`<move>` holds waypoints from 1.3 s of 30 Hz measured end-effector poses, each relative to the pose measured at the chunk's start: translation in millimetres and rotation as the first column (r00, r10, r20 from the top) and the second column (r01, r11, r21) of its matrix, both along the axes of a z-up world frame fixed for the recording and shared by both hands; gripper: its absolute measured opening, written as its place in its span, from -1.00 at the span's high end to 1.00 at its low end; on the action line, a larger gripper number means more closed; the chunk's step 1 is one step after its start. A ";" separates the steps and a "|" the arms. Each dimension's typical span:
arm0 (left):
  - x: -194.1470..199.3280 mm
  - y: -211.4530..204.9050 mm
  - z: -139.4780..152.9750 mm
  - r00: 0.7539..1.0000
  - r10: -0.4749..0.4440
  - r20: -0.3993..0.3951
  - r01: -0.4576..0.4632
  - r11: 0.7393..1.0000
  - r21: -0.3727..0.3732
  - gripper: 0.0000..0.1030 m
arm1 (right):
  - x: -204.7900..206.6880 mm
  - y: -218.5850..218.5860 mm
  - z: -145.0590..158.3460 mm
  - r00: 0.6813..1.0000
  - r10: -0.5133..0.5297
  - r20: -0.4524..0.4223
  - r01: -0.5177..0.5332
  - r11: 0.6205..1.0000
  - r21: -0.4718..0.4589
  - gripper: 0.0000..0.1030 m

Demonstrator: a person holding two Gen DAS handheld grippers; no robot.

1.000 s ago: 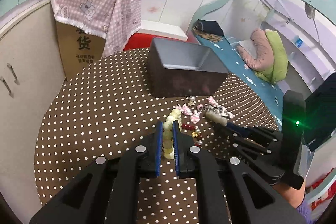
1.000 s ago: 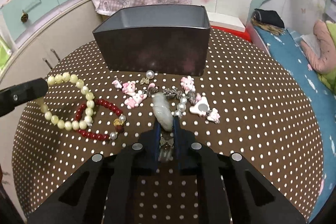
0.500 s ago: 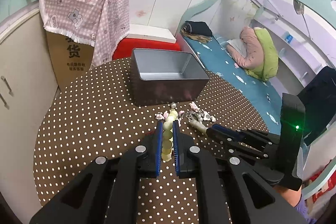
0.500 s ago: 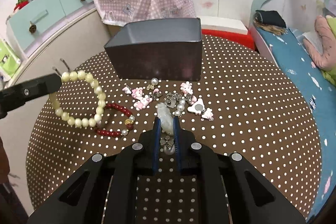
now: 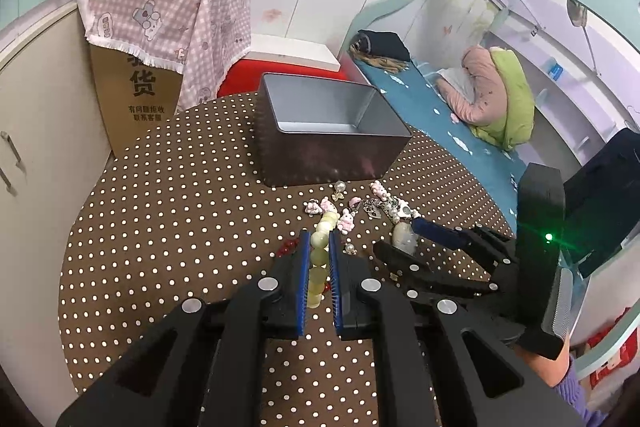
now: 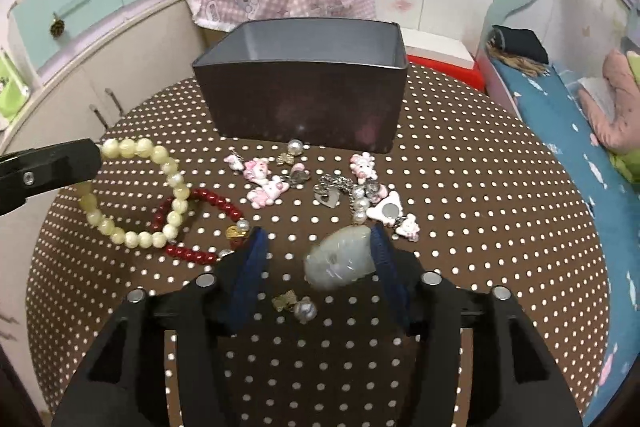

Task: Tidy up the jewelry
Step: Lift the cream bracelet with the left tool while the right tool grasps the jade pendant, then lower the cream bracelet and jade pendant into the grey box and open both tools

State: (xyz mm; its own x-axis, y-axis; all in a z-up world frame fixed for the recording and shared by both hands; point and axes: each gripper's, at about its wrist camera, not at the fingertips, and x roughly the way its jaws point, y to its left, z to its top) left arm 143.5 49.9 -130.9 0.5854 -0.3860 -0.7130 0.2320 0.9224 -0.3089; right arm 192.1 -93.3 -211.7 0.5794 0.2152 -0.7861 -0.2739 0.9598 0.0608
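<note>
My left gripper is shut on a pale yellow bead bracelet, held just above the table; the bracelet hangs as a loop in the right wrist view. My right gripper is open; a pale grey-green stone pendant lies between its fingers, against the right finger. A dark red bead bracelet lies under the yellow loop. Pink charms and a silver chain lie in front of the open grey metal box, which looks empty.
The round brown polka-dot table holds everything. A small bow earring with a pearl lies under my right gripper. A cardboard box under pink cloth and a cabinet stand to the left, a bed to the right.
My right gripper has opened and the pendant it held has slipped loose between its fingers. My left gripper has kept hold of the yellow bracelet and both views have moved closer to the table.
</note>
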 end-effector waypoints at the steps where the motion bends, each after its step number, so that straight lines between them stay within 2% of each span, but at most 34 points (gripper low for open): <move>1: 0.1 0.1 -0.2 1.000 -0.002 -0.002 0.002 1.000 -0.001 0.85 | 1.5 -0.9 -0.1 1.000 -0.004 -0.001 0.004 1.000 0.007 -0.04; 5: -0.3 -1.1 -2.1 1.000 -0.012 -0.005 0.012 1.000 -0.006 0.85 | -2.2 -6.3 3.1 0.999 -0.033 0.026 0.033 0.999 0.003 -0.04; 9: -0.9 -4.7 -2.7 1.000 -0.024 -0.005 0.024 1.000 -0.011 0.85 | -2.6 -16.4 -6.3 0.998 -0.062 -0.018 0.062 0.998 0.026 -0.03; 11: -0.6 -7.0 -3.1 1.000 -0.028 -0.006 0.028 1.000 -0.010 0.85 | -4.9 -14.6 -7.5 0.998 -0.056 -0.007 0.056 0.998 0.014 -0.02; 12: 0.1 -8.6 -3.3 1.000 -0.029 -0.007 0.029 1.000 -0.010 0.85 | -4.9 -13.5 -7.5 0.999 -0.054 -0.003 0.054 0.999 0.007 0.04; 13: 1.2 -10.3 -2.9 0.999 -0.031 -0.008 0.031 0.999 -0.011 0.85 | -4.7 -13.1 -7.3 0.998 -0.055 0.003 0.055 0.998 -0.005 0.32; 14: 1.9 -11.3 -2.7 0.999 -0.034 -0.010 0.034 0.999 -0.012 0.85 | -3.7 -14.4 -7.5 0.999 -0.051 -0.003 0.051 0.999 0.007 0.37; 17: 3.5 -14.3 0.7 0.999 -0.041 -0.002 0.041 0.999 -0.010 0.85 | -4.0 -15.6 -7.4 0.999 -0.041 -0.007 0.041 0.999 0.022 0.44; 22: 6.7 -16.7 13.5 0.998 -0.057 0.024 0.058 0.998 -0.024 0.85 | -8.3 -17.8 -0.6 1.000 -0.030 -0.007 0.030 0.999 0.039 0.44; 31: 15.0 -24.9 52.6 0.990 -0.083 0.112 0.086 0.996 -0.022 0.85 | -7.6 -23.7 44.8 0.997 -0.016 0.074 0.008 0.994 0.108 0.44; 36: 33.3 -27.4 84.8 0.980 -0.085 0.180 0.090 0.996 -0.018 0.85 | 15.1 -24.8 82.7 0.990 -0.016 0.143 -0.006 0.989 0.150 0.44; 39: 50.3 -27.1 96.4 0.978 -0.072 0.194 0.078 0.997 -0.022 0.85 | 33.5 -22.3 98.0 0.986 -0.018 0.164 -0.009 0.986 0.164 0.44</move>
